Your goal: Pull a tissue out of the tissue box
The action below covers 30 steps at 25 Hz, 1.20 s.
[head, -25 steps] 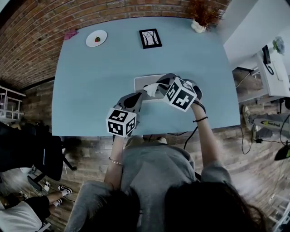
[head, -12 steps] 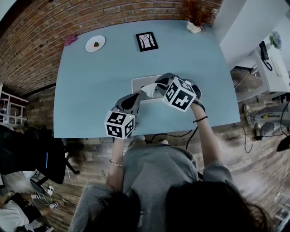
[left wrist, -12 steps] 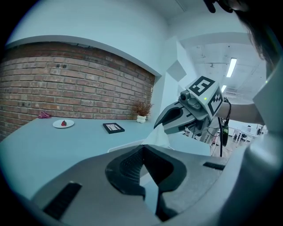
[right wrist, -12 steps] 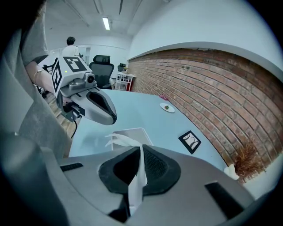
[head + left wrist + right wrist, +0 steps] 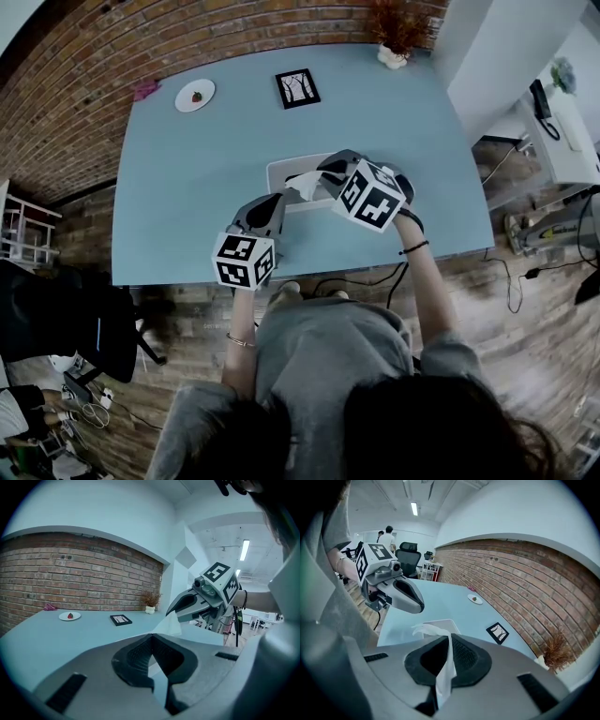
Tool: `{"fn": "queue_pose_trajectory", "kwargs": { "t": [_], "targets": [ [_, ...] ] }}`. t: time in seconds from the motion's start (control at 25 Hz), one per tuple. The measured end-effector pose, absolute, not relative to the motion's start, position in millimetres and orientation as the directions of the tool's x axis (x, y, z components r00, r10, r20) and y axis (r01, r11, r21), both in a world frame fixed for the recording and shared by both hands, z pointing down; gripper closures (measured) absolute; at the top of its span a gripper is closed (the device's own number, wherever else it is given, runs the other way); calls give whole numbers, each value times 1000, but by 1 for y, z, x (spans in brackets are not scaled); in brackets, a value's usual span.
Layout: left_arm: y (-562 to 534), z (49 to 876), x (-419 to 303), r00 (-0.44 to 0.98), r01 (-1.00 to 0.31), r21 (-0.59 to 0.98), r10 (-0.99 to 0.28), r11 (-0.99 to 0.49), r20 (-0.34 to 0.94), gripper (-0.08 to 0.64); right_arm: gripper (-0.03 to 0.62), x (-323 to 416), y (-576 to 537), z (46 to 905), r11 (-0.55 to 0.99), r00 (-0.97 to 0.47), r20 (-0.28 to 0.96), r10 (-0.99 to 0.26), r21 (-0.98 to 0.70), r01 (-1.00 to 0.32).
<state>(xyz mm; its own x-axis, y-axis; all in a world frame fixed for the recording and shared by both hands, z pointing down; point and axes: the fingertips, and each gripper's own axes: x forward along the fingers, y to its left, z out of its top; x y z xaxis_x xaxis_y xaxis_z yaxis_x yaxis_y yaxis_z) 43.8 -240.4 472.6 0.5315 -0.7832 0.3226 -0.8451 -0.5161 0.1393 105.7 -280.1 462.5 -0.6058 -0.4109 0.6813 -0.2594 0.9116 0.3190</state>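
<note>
A white tissue box [image 5: 284, 172] lies on the pale blue table [image 5: 187, 187], near its front edge. My right gripper [image 5: 320, 180] hangs over the box, shut on a white tissue [image 5: 305, 185] that rises from the box's slot. In the right gripper view the tissue [image 5: 446, 667] runs between the closed pads and the box [image 5: 437, 624] shows beyond them. My left gripper [image 5: 272, 202] is held just left of the box and in front of it, its jaws shut with nothing in them. The left gripper view shows the right gripper [image 5: 171, 614] holding the tissue [image 5: 171, 625].
At the table's far side stand a small plate with a strawberry [image 5: 195, 95], a framed picture [image 5: 296, 88], a potted dried plant [image 5: 394, 36] and a pink scrap [image 5: 146, 90]. A dark chair [image 5: 66, 323] stands left of the person, a white desk [image 5: 548, 112] to the right.
The right gripper has risen a little with the tissue in its jaws. The left gripper has lifted slightly too. Both stay shut.
</note>
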Motion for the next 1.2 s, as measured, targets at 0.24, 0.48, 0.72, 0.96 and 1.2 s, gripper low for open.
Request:
{"fn": "queue_pose_trajectory", "kwargs": {
  "t": [0.24,0.48,0.72,0.96,1.2],
  "targets": [
    [-230,465,45,514,-856,128,-802,-501,305,557,589,110,-269,455,906,-616,665,-422,335,-259],
    [-220,463,50,497,-867,120,-816,-484,295,557,589,117,-261,452,893,-623,643,-446,360,-268],
    [-212,457,53,483,-874,107,-830,-474,278,557,589,122,-257,447,883,-626,627,-464,383,-271],
    [-205,452,57,474,-880,95,-840,-466,266,557,589,127,-254,440,865,-634,594,-495,403,-298],
    [-202,445,61,467,-883,90,-848,-460,249,557,589,136,-254,427,845,-646,550,-530,410,-344]
  ]
}}
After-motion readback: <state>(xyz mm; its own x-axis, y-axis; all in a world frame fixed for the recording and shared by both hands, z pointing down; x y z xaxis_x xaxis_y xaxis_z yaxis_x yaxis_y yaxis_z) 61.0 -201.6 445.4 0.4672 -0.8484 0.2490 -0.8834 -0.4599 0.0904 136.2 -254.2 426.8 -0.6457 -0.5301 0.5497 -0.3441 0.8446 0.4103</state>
